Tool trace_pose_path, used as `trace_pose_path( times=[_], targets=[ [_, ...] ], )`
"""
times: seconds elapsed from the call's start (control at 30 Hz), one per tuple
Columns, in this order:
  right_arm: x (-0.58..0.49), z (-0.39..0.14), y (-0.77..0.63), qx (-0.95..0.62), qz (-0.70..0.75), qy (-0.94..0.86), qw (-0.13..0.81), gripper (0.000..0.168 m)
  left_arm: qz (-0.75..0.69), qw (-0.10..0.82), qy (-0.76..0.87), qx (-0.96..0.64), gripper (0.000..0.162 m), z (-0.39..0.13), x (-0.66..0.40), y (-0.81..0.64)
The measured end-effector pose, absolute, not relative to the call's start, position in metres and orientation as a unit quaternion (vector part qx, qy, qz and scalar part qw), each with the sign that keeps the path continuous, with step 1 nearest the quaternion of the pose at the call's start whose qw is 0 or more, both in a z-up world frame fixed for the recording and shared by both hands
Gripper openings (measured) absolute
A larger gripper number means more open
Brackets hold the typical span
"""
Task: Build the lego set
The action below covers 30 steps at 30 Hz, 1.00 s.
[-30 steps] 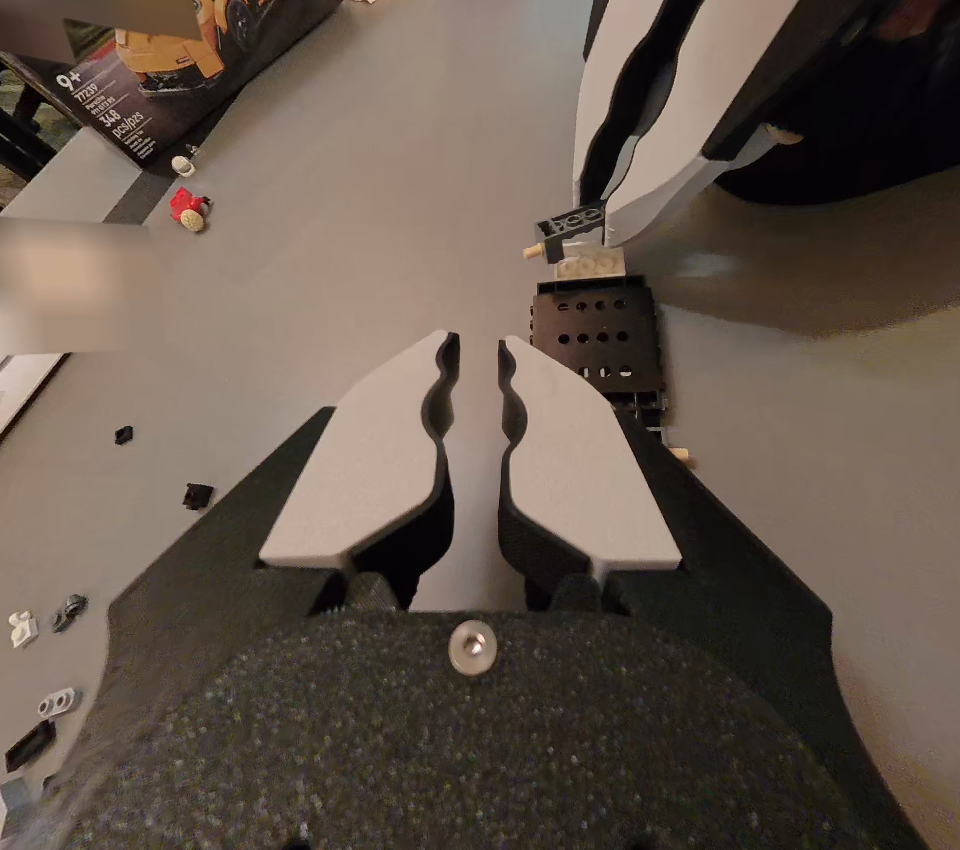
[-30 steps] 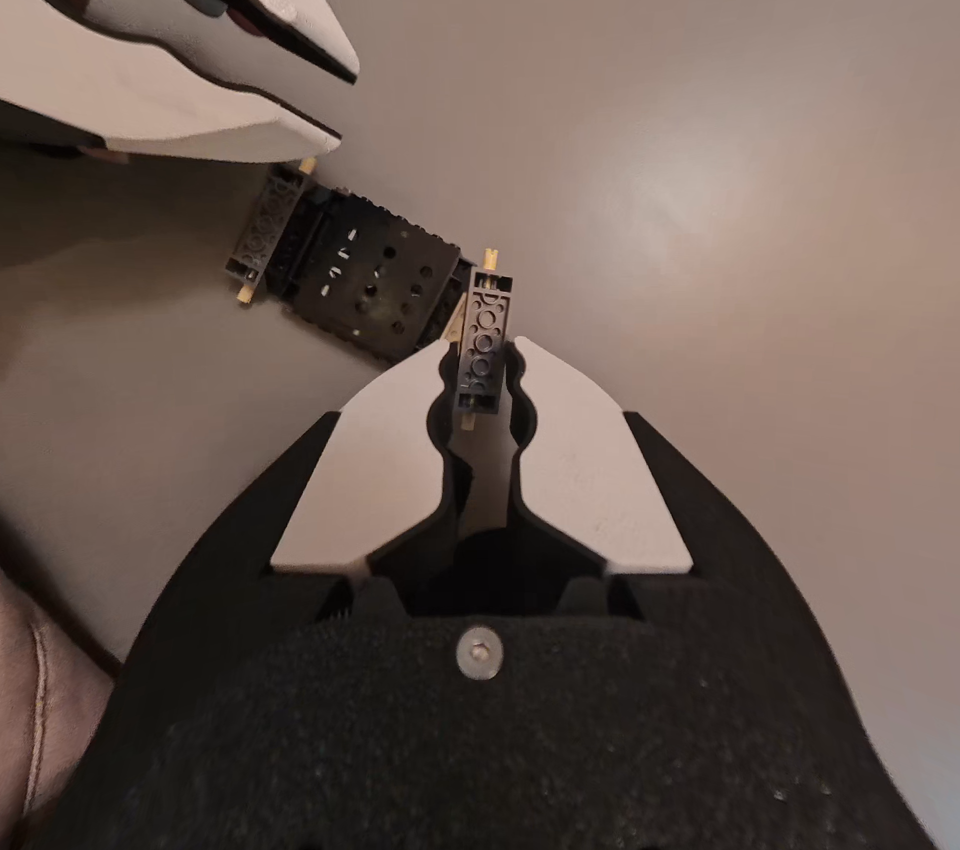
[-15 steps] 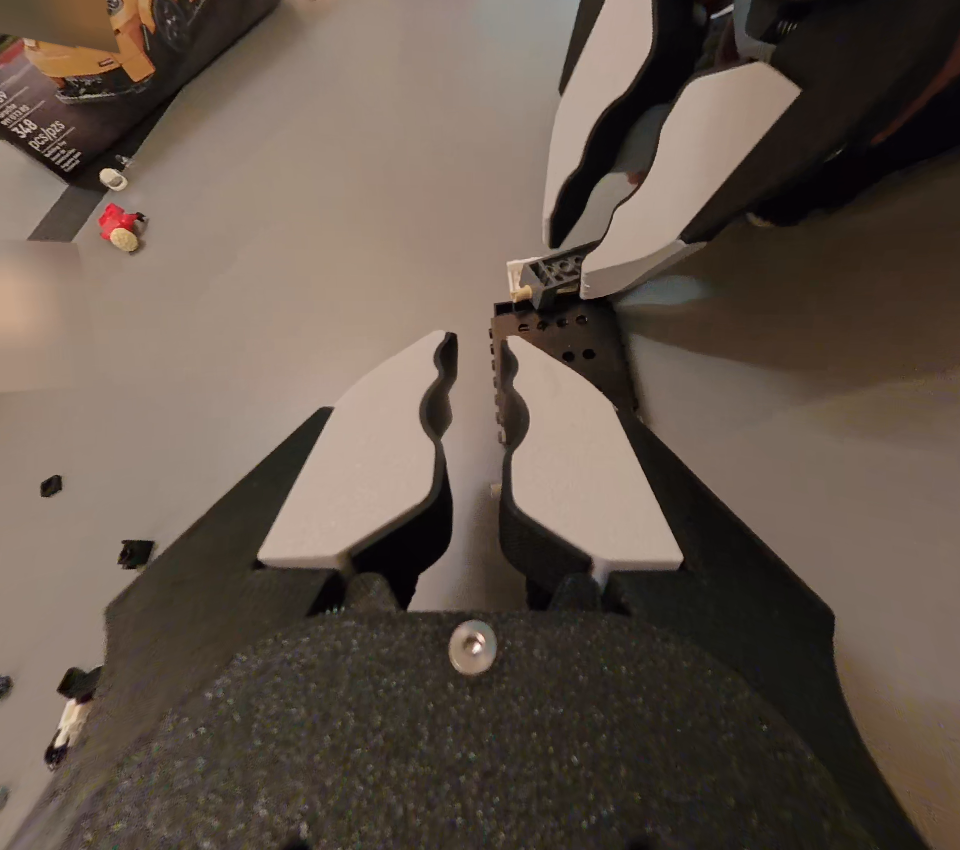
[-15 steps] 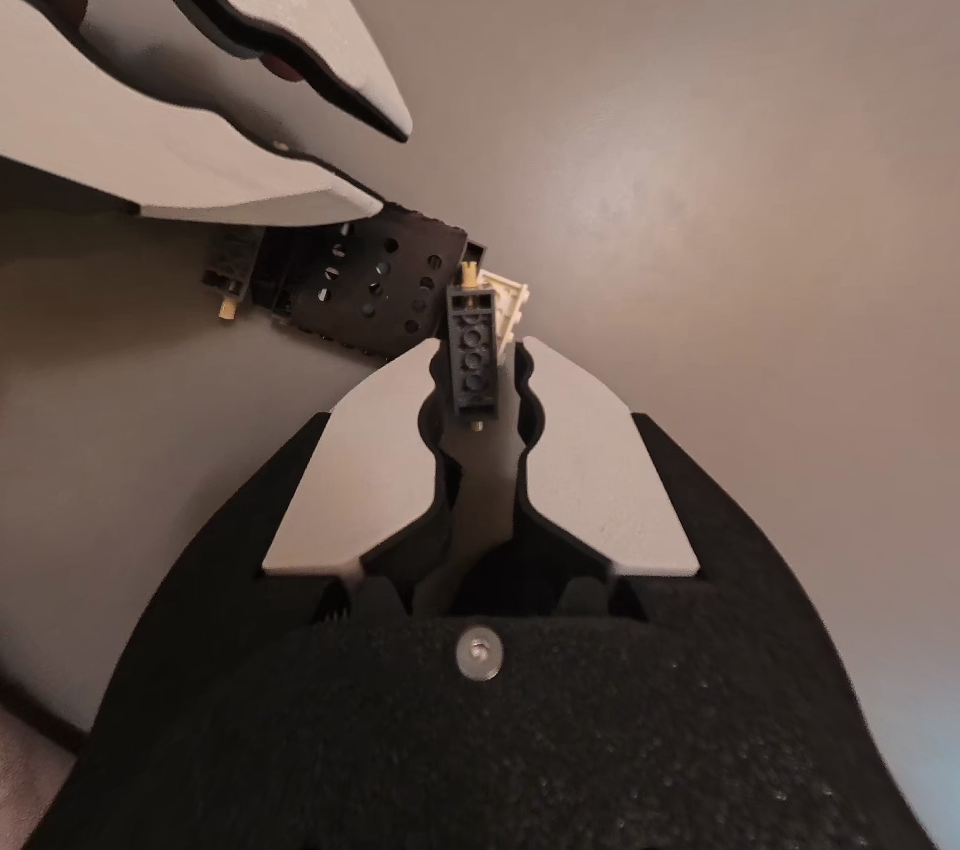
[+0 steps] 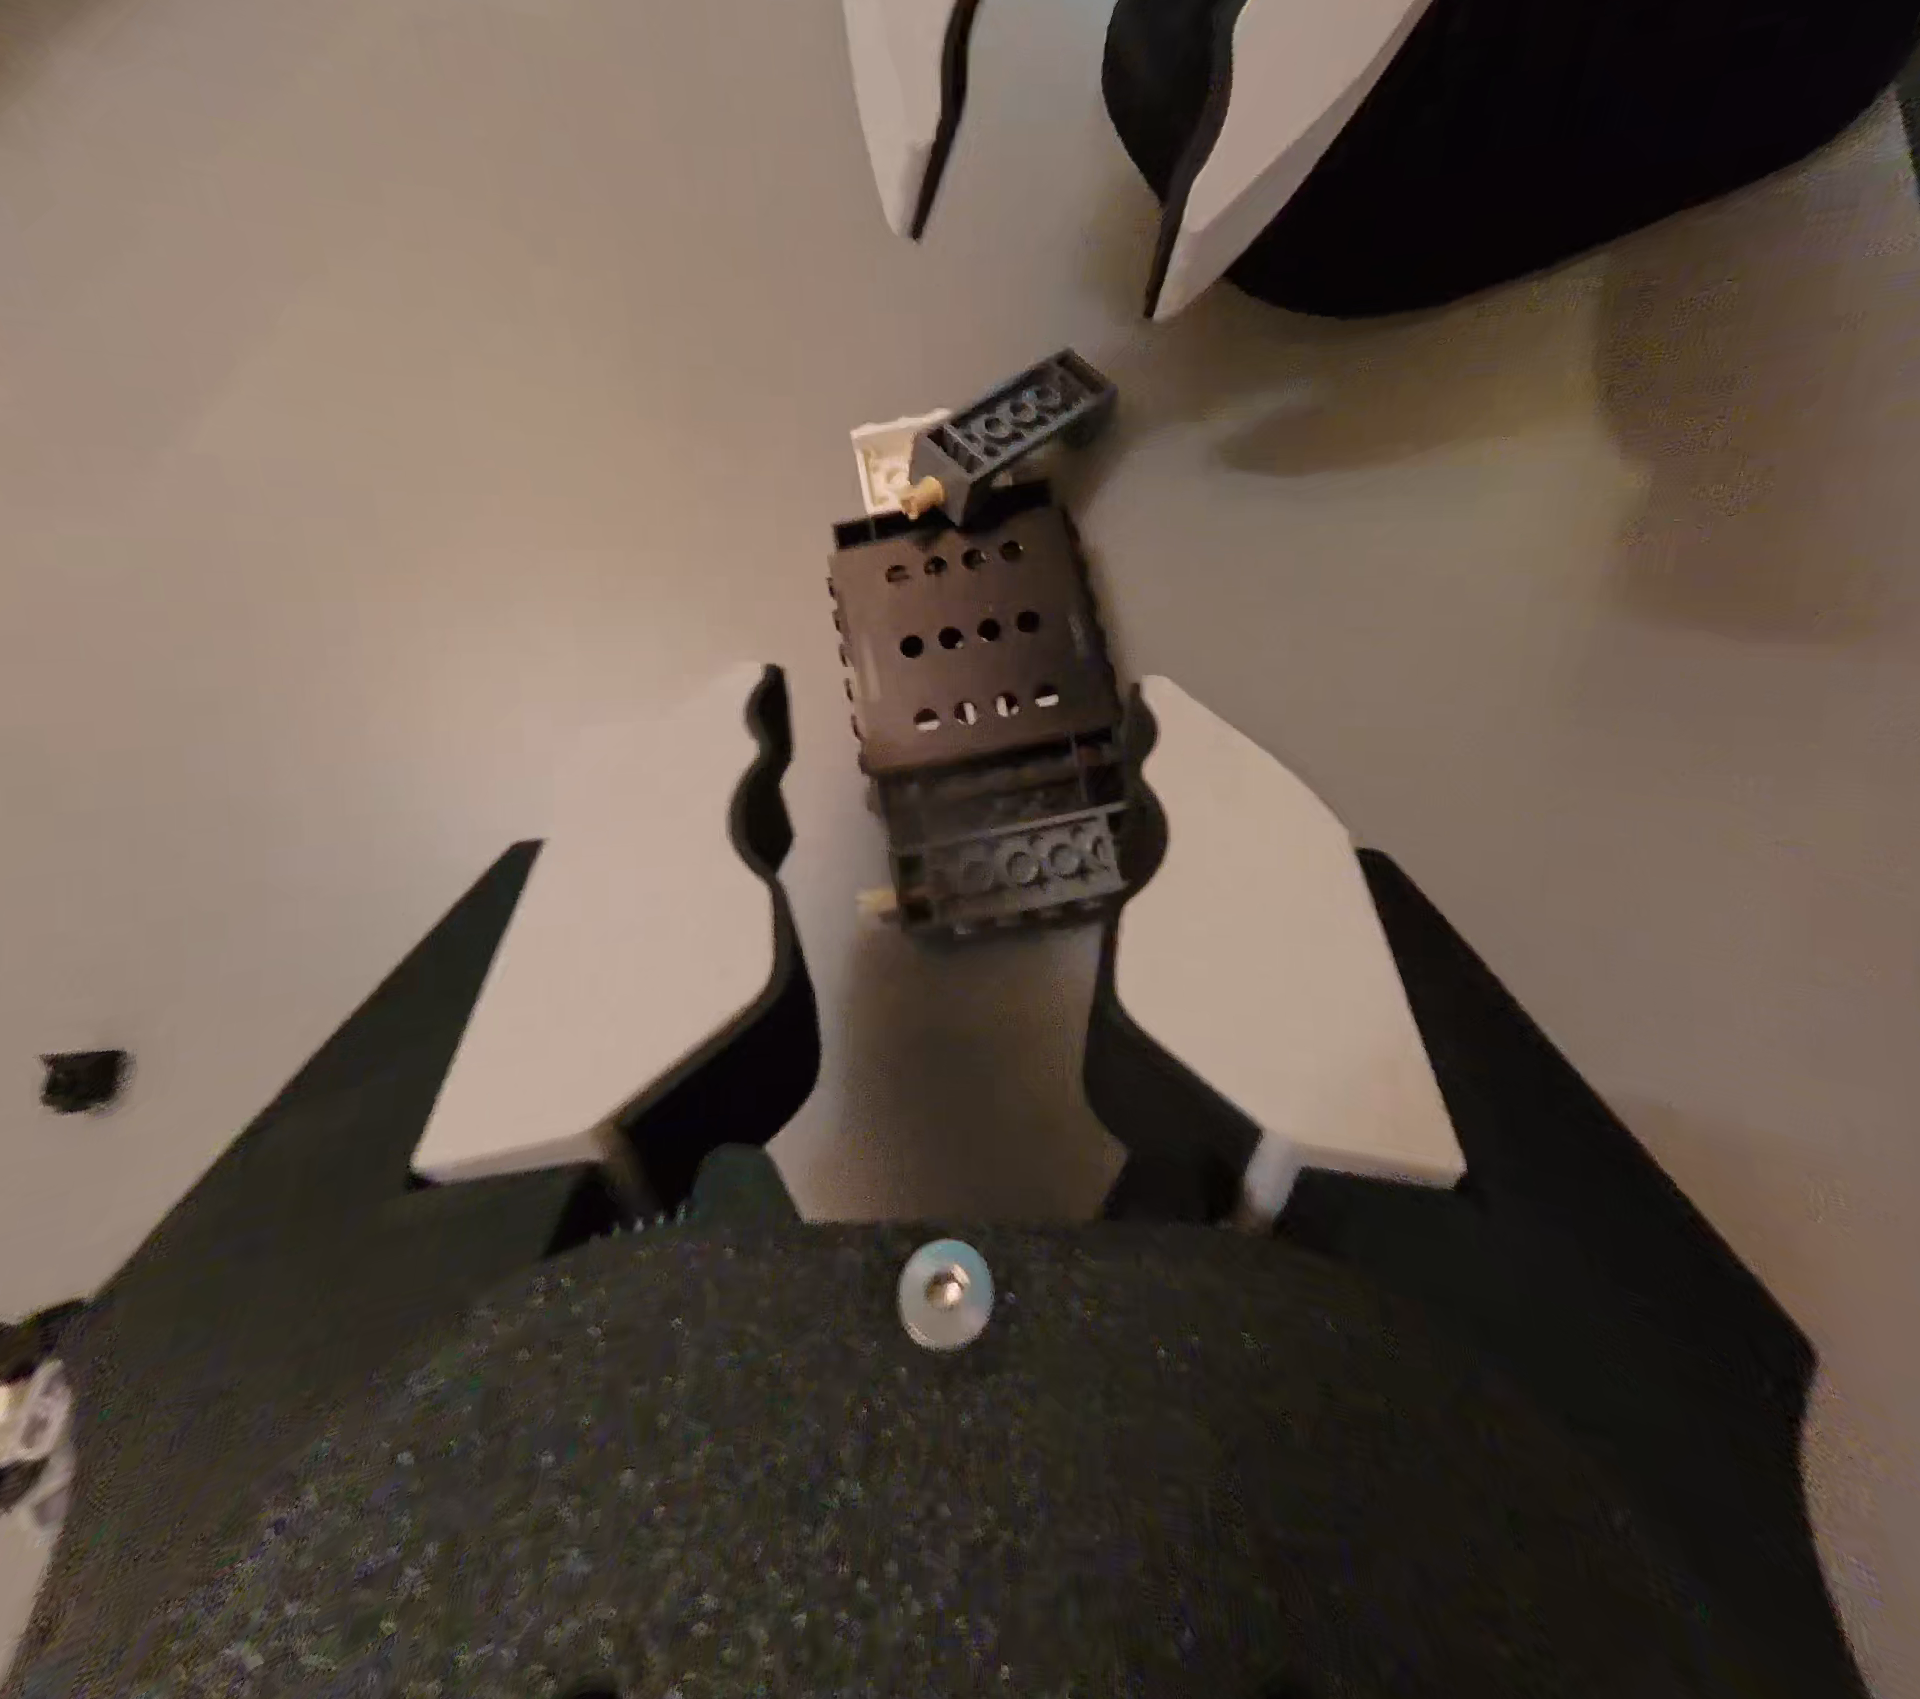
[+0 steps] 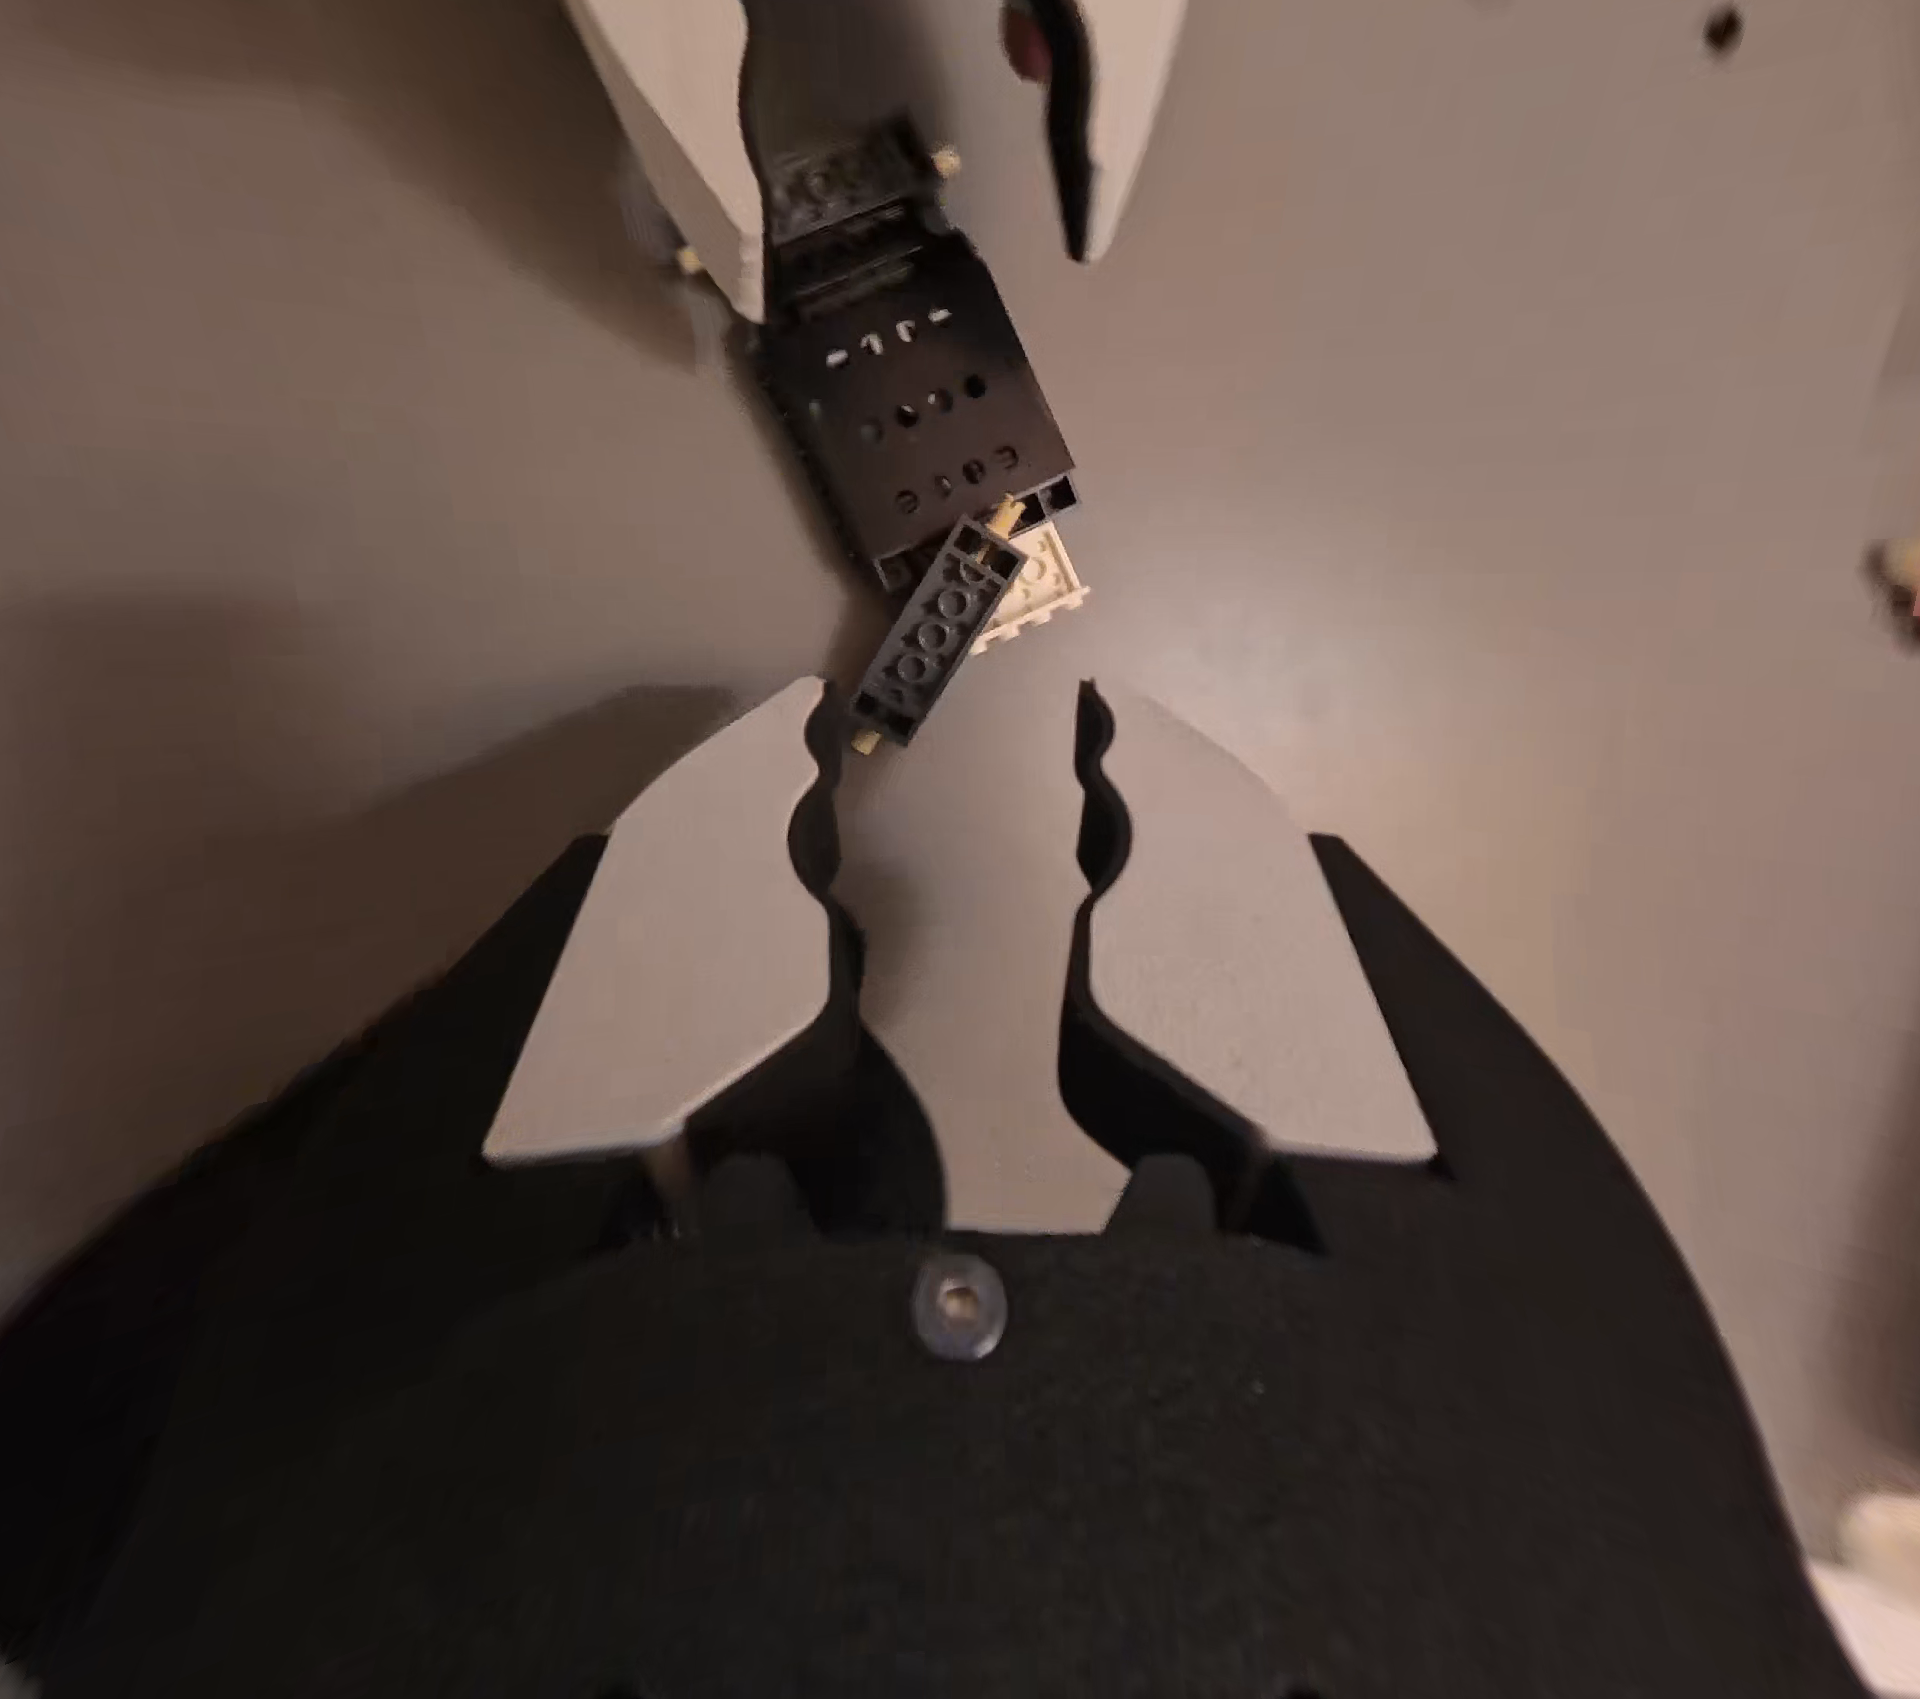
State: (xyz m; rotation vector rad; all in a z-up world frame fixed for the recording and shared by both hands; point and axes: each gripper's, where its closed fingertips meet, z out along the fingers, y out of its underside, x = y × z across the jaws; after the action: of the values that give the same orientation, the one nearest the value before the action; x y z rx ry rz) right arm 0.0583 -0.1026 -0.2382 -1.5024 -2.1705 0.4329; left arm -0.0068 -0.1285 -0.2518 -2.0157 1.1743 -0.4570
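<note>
The black chassis (image 5: 971, 662) lies flat on the grey bench (image 5: 416, 402), underside up, between the two tools. The left tool (image 5: 951, 693) is spread, its fingers either side of the chassis's near end; the right-hand finger looks to be touching the chassis side, the left-hand one stands apart from it. Nothing is pinched.

The right tool (image 6: 951, 693) is also spread and empty. The grey axle brick (image 6: 930, 631) lies just ahead of its fingertips, tilted, with one end propped on the chassis edge and the white plate (image 6: 1039, 600) and the other end down toward the bench. It appears unseated.

Risks from this state:

- The axle brick rests loosely. Any nudge of the chassis could let it slide off or roll onto its side.
- Closing the left tool with one finger already in contact would likely push the chassis sideways before both fingers bear on it, shifting the brick.
- Pressing the brick down while it is skewed could jam it or tip the chassis, since the chassis is not clamped.
- The tan pins in the brick's ends (image 5: 920, 494) may catch on a fingertip during a regrasp.
- The white plate's attachment cannot be judged; it may detach.
</note>
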Motion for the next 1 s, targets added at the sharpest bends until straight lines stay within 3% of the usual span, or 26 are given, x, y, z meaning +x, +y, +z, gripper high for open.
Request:
trace_pose_path(
  times=[0.1, 0.2, 0.27, 0.37, 0.53, 0.67, 0.73, 0.87, 1.0],
  targets=[
    [0.063, -0.245, -0.099, -0.449, 0.105, -0.861, 0.216, 0.055, -0.16, 0.338, 0.443, -0.815, 0.081, -0.258, -0.007, -0.131],
    [0.061, -0.254, -0.105, -0.376, 0.089, -0.901, 0.195, 0.068, -0.138, 0.307, 0.445, -0.83, 0.089, -0.273, -0.001, -0.133],
    [0.061, -0.26, -0.106, -0.33, 0.073, -0.922, 0.189, 0.074, -0.139, 0.297, 0.444, -0.834, 0.086, -0.28, 0.003, -0.132],
    [0.056, -0.265, -0.108, -0.305, 0.088, -0.93, 0.185, 0.074, -0.151, 0.29, 0.44, -0.837, 0.065, -0.281, 0.003, -0.13],
    [0.049, -0.261, -0.107, -0.309, 0.141, -0.922, 0.188, 0.066, -0.175, 0.283, 0.44, -0.834, 0.059, -0.28, -0.001, -0.13],
    [0.048, -0.251, -0.103, -0.338, 0.18, -0.908, 0.168, 0.05, -0.174, 0.271, 0.462, -0.826, 0.059, -0.28, -0.008, -0.132],
    [0.043, -0.249, -0.101, -0.398, 0.191, -0.883, 0.159, 0.038, -0.167, 0.265, 0.468, -0.826, 0.059, -0.28, -0.013, -0.134],
    [0.038, -0.252, -0.111, -0.558, 0.231, -0.788, 0.118, 0.036, -0.158, 0.261, 0.462, -0.833, 0.059, -0.28, -0.015, -0.135],
    [0.046, -0.268, -0.112, -0.659, 0.223, -0.709, 0.109, 0.017, -0.154, 0.261, 0.454, -0.838, 0.059, -0.281, -0.014, -0.136]
  ],
)
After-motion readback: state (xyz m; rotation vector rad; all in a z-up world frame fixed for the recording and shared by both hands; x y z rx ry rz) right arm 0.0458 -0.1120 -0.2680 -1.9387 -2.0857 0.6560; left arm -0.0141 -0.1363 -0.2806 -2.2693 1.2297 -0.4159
